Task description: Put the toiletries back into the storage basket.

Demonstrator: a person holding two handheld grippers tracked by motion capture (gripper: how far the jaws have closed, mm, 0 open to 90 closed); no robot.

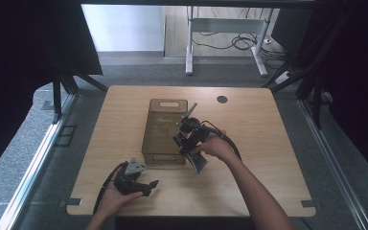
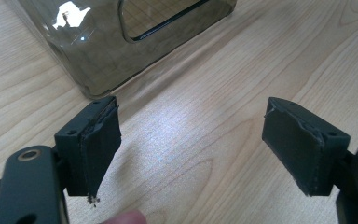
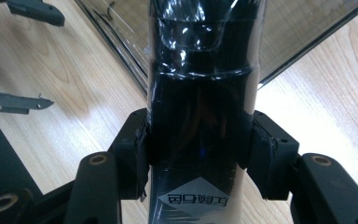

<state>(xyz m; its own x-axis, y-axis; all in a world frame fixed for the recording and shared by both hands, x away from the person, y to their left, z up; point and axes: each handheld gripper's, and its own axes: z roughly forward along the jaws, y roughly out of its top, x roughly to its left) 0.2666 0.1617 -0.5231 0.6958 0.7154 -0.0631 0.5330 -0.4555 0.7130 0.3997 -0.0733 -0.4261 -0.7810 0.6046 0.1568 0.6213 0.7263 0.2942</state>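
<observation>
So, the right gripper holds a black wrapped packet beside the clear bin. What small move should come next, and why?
Probably carry the black packet over the rim of the smoked clear bin and lower it in. The right gripper has it clamped between both jaws, just at the bin's right wall. The left gripper rests open on the wooden table, holding nothing.

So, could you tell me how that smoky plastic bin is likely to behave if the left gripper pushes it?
The bin is thin-walled and see-through, so probably light. On the smooth wooden table it would likely slide, not tip. The open left gripper sits near its short end.
</observation>
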